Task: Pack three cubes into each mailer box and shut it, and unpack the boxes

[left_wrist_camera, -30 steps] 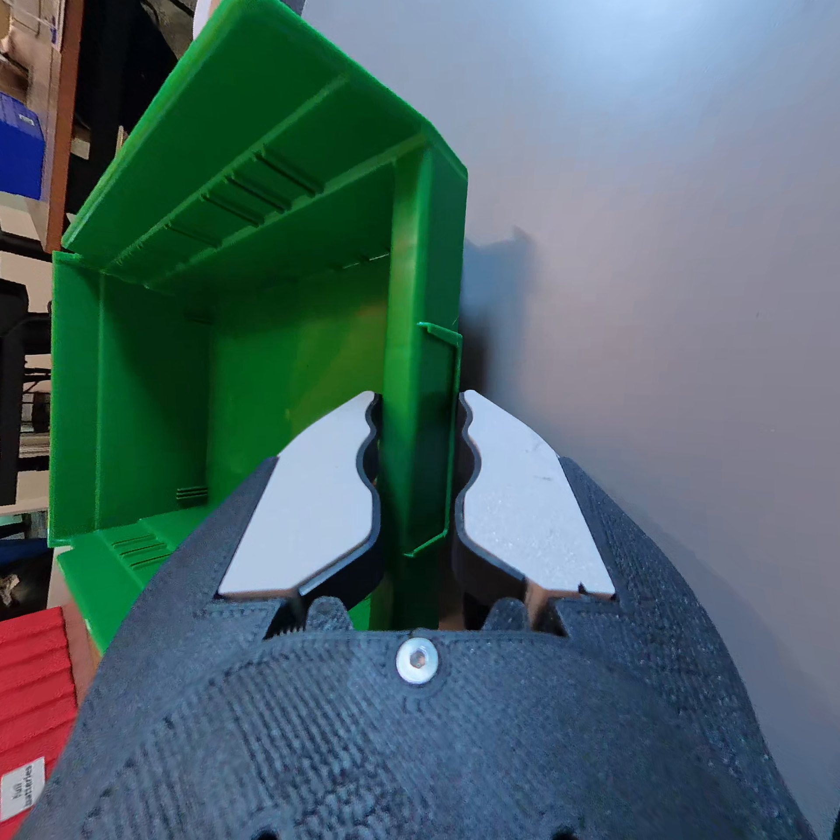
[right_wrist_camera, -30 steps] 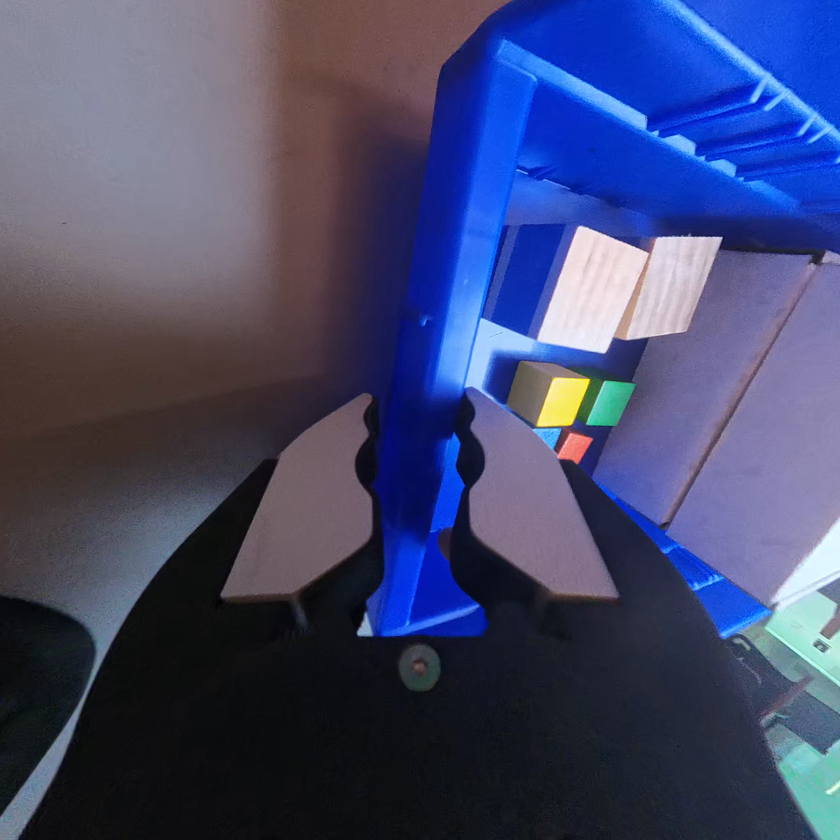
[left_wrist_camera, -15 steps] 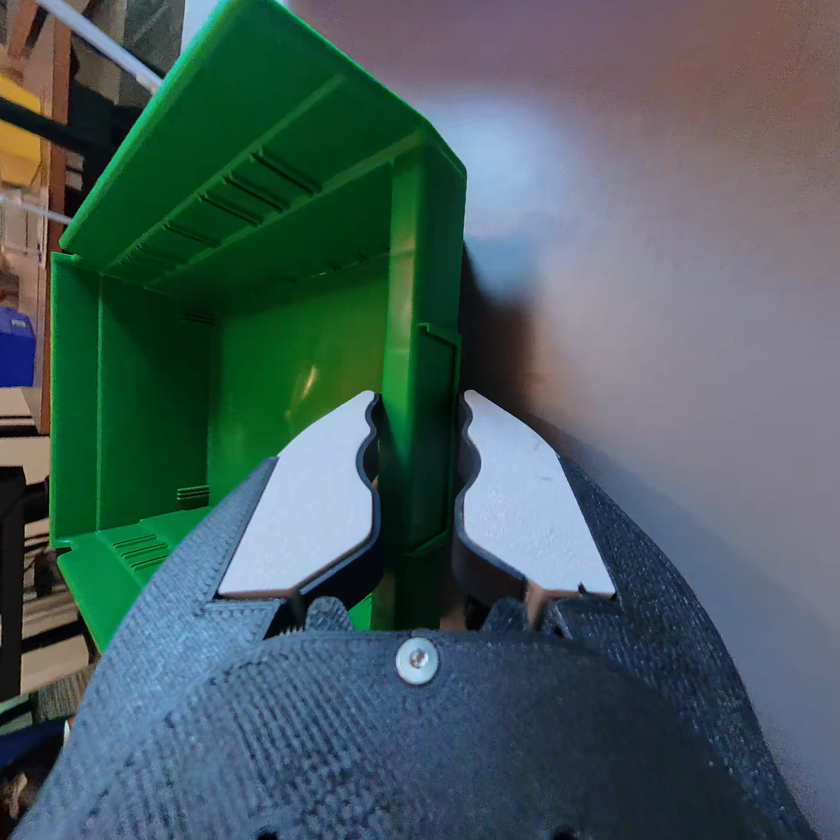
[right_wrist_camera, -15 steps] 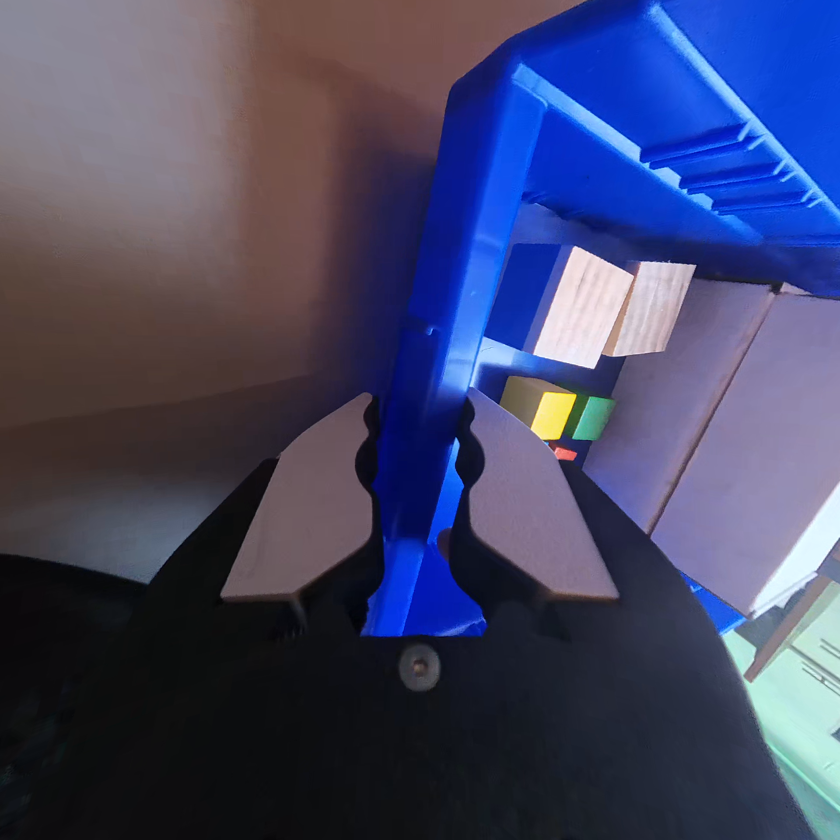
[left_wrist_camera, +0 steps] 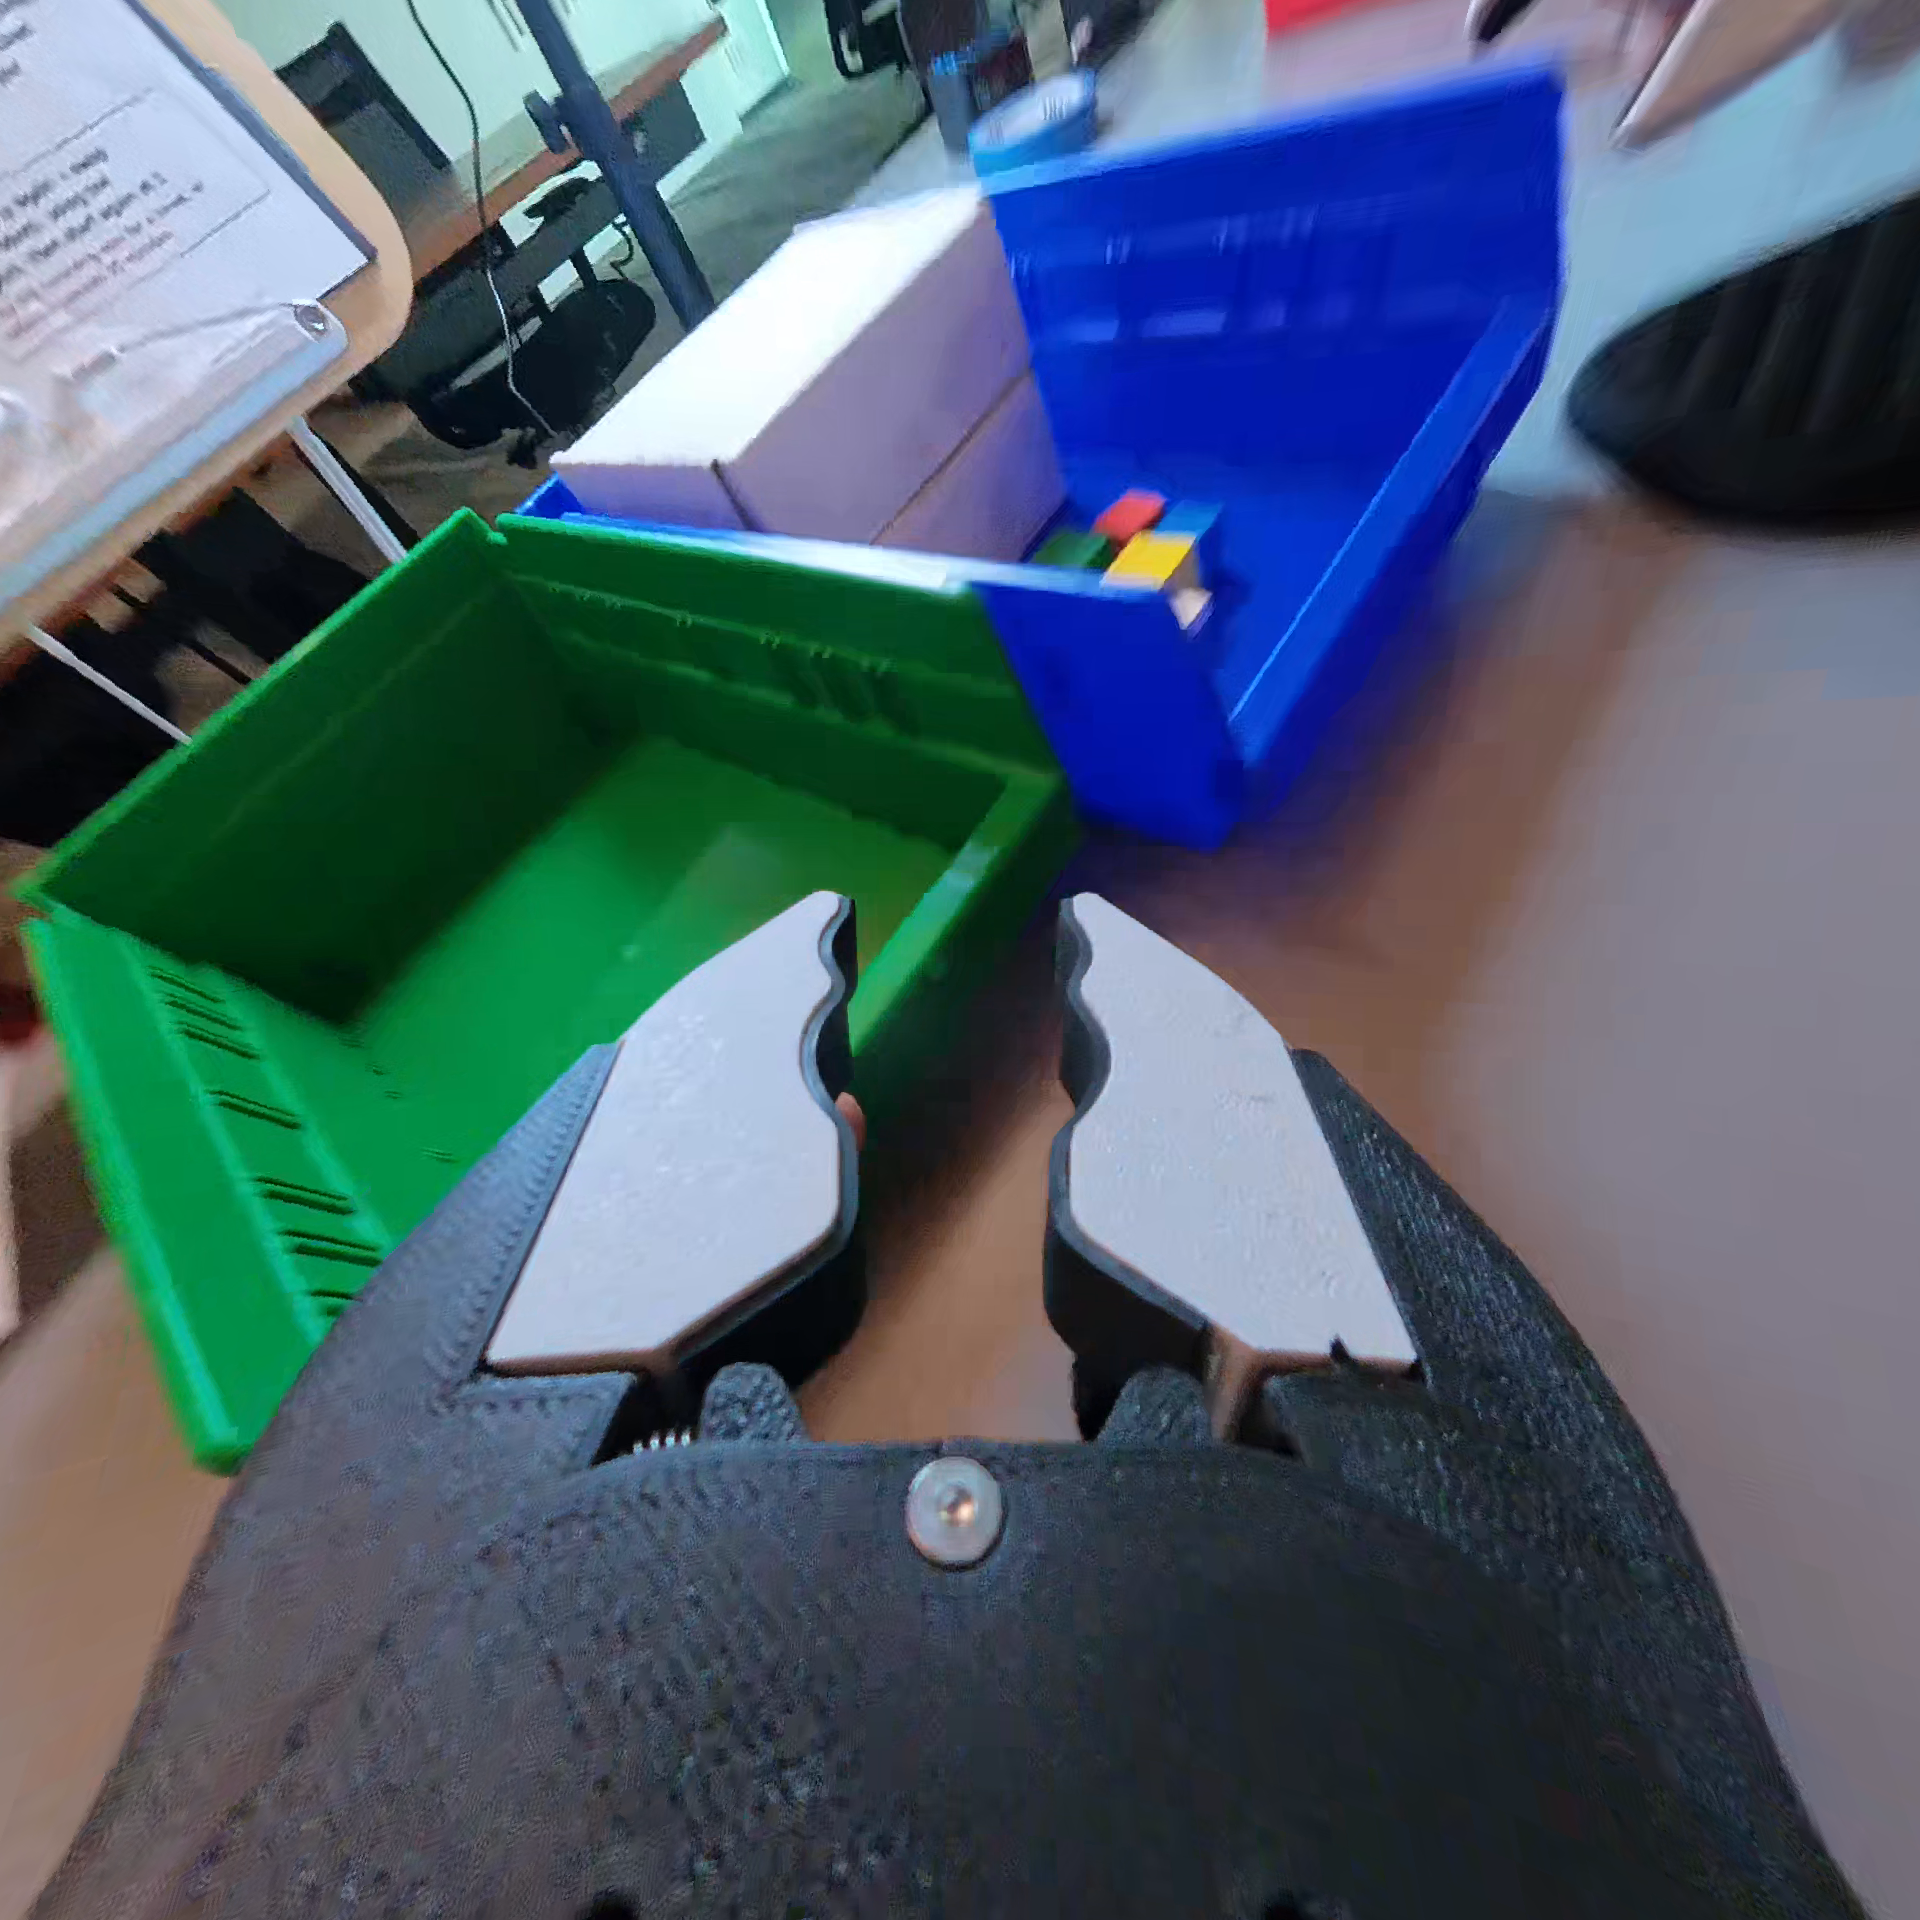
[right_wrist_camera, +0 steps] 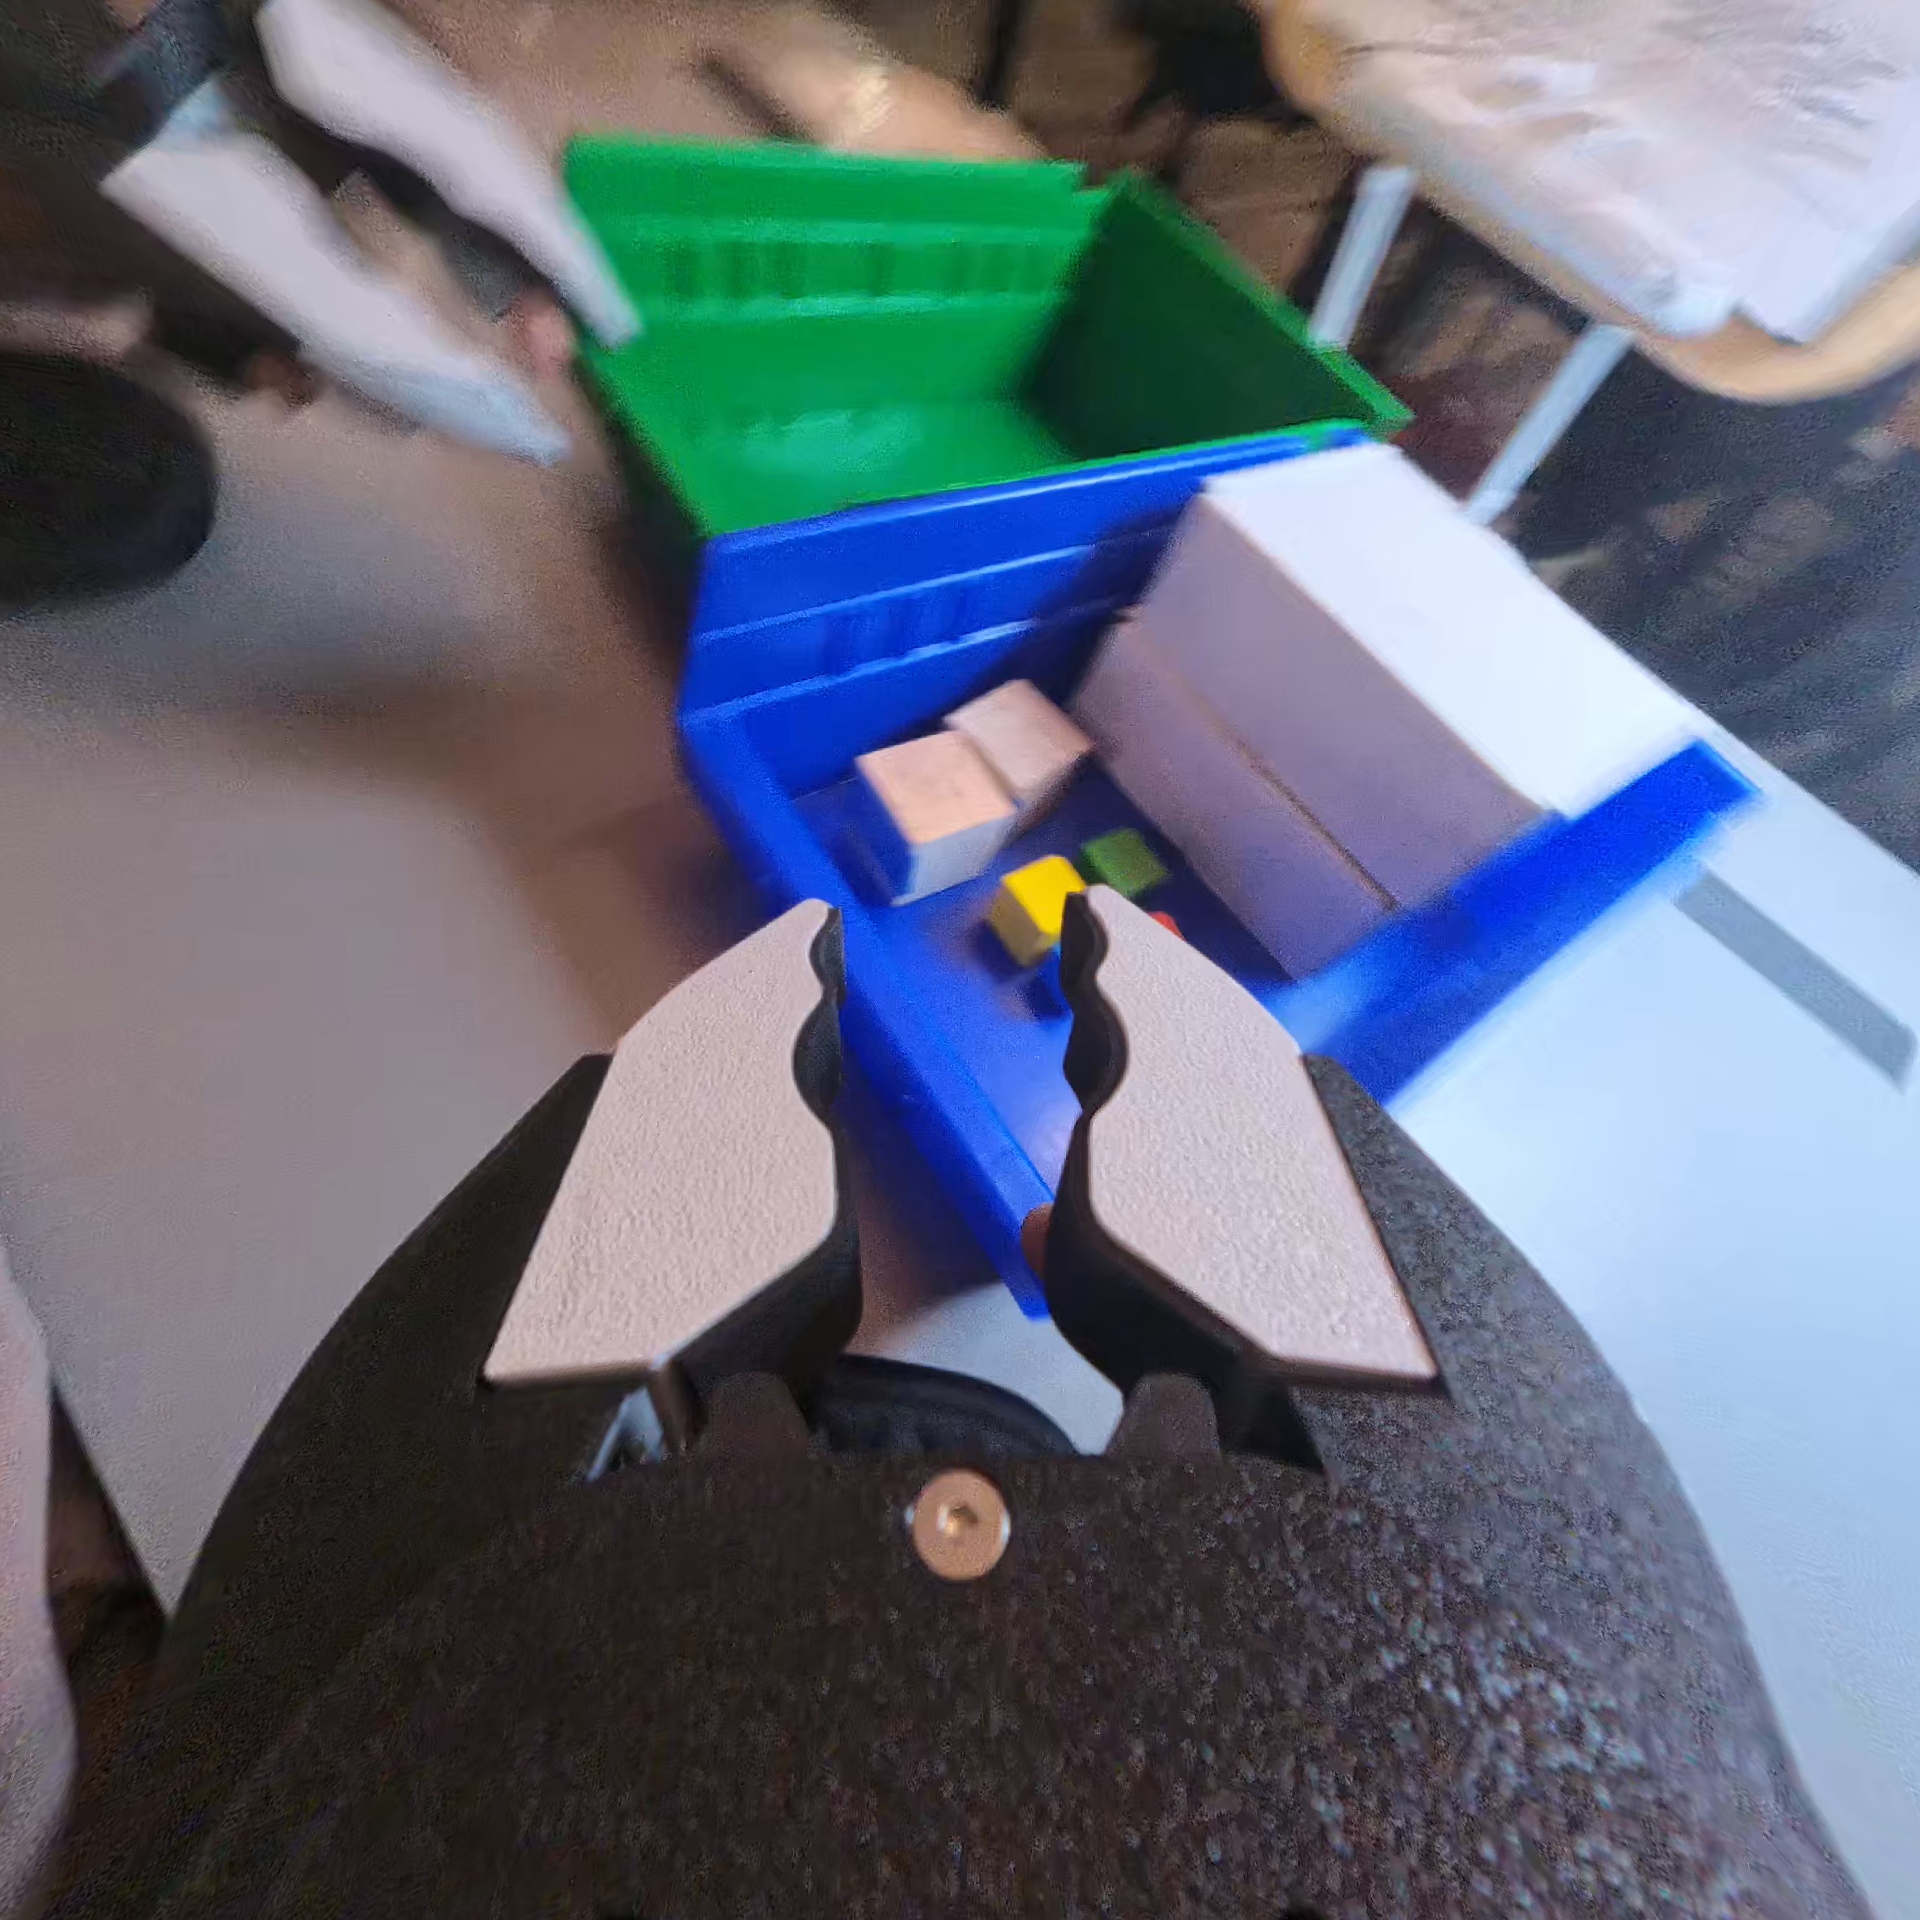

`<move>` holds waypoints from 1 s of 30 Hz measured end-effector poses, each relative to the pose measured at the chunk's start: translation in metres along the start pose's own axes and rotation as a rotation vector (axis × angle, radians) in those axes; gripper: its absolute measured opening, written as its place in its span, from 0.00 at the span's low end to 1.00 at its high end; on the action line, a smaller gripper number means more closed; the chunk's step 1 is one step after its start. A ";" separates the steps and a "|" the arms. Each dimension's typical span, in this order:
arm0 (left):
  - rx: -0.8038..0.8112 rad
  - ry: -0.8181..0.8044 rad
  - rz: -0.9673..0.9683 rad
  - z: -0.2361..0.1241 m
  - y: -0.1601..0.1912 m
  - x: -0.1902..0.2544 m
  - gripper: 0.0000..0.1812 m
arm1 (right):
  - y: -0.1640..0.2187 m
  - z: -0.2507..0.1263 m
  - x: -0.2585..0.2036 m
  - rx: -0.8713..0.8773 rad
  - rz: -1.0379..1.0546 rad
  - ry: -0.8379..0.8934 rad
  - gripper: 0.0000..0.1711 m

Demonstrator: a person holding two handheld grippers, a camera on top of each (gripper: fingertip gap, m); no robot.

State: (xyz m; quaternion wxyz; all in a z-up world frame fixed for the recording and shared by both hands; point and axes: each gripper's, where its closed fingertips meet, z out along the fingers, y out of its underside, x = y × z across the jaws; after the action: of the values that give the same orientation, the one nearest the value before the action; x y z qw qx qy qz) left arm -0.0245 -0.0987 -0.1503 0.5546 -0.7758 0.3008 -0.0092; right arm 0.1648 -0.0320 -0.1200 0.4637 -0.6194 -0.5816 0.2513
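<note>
An empty green bin (left_wrist_camera: 260, 748) sits on the table next to a blue bin (left_wrist_camera: 1299, 312). The blue bin holds white mailer boxes (left_wrist_camera: 831, 364) and small coloured cubes (left_wrist_camera: 1143, 556). My left gripper (left_wrist_camera: 951, 935) is open just above the green bin's near right corner; the wall runs slantwise under the gap. In the right wrist view, my right gripper (right_wrist_camera: 951, 925) is open over the blue bin's (right_wrist_camera: 935, 1070) near wall. Inside are two pale wooden cubes (right_wrist_camera: 935, 800), a yellow cube (right_wrist_camera: 1034, 904), a green cube (right_wrist_camera: 1122, 862) and the mailer boxes (right_wrist_camera: 1351, 644). The green bin (right_wrist_camera: 1174, 312) stands behind.
A board with a paper sheet (left_wrist_camera: 156, 208) stands at the upper left, beyond the table edge. A black round object (left_wrist_camera: 1766, 364) lies right of the blue bin. White flat panels (right_wrist_camera: 312, 281) and a dark object (right_wrist_camera: 83, 478) lie left of the bins.
Both bins were held up and tilted, each wall clamped deep between the jaws. Now they rest side by side on the table and both grippers have pulled back from the walls.
</note>
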 end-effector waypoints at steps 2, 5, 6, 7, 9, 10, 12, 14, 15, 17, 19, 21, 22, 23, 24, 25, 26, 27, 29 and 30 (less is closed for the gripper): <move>0.048 -0.003 -0.170 -0.004 -0.016 0.018 0.19 | 0.013 -0.018 0.031 0.073 0.159 0.139 0.26; 0.111 -0.020 -0.365 0.008 -0.030 0.042 0.20 | 0.049 -0.024 0.055 0.044 0.292 0.266 0.33; 0.112 -0.045 -0.399 0.016 -0.031 0.046 0.20 | 0.056 -0.021 0.058 0.043 0.320 0.279 0.34; 0.108 -0.063 -0.428 0.024 -0.032 0.049 0.20 | 0.060 -0.017 0.058 0.056 0.356 0.273 0.33; 0.085 -0.107 -0.471 0.042 -0.032 0.051 0.21 | 0.065 -0.005 0.062 0.059 0.400 0.274 0.32; 0.076 -0.135 -0.489 0.051 -0.031 0.049 0.21 | 0.068 0.000 0.065 0.047 0.401 0.294 0.32; 0.054 -0.191 -0.501 0.068 -0.028 0.046 0.21 | 0.071 0.009 0.069 0.035 0.415 0.309 0.29; 0.061 -0.254 -0.491 0.081 -0.026 0.040 0.15 | 0.072 0.013 0.073 0.025 0.386 0.341 0.20; 0.066 -0.270 -0.493 0.087 -0.026 0.039 0.12 | 0.073 0.015 0.073 0.011 0.367 0.363 0.15; 0.072 -0.316 -0.456 0.091 -0.028 0.037 0.08 | 0.074 0.013 0.078 -0.005 0.319 0.430 0.14; 0.062 -0.329 -0.407 0.090 -0.031 0.038 0.07 | 0.072 0.009 0.077 0.018 0.298 0.438 0.14; 0.097 -0.323 -0.367 0.082 -0.041 0.043 0.08 | 0.061 -0.004 0.073 0.077 0.272 0.467 0.12; 0.123 -0.319 -0.351 0.075 -0.048 0.047 0.08 | 0.057 -0.013 0.070 0.095 0.248 0.495 0.12; 0.150 -0.326 -0.322 0.066 -0.056 0.052 0.08 | 0.052 -0.022 0.065 0.121 0.234 0.522 0.11; 0.179 -0.339 -0.283 0.055 -0.065 0.058 0.08 | 0.046 -0.033 0.059 0.158 0.233 0.544 0.10; 0.205 -0.352 -0.248 0.044 -0.074 0.063 0.08 | 0.040 -0.045 0.051 0.192 0.235 0.557 0.10; 0.221 -0.360 -0.217 0.031 -0.083 0.068 0.08 | 0.034 -0.057 0.042 0.216 0.230 0.565 0.09; 0.232 -0.360 -0.190 0.017 -0.090 0.074 0.08 | 0.024 -0.069 0.032 0.245 0.224 0.567 0.09; 0.246 -0.377 -0.157 -0.013 -0.103 0.081 0.08 | 0.000 -0.088 0.012 0.279 0.192 0.555 0.09; 0.249 -0.387 -0.157 -0.028 -0.108 0.083 0.08 | -0.013 -0.095 0.004 0.296 0.176 0.545 0.09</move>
State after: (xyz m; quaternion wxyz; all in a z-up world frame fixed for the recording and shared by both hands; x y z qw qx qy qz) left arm 0.0831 -0.1400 -0.0727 0.6908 -0.7098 0.1243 0.0593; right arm 0.2399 -0.0563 -0.0655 0.6640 -0.6374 -0.3374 0.1974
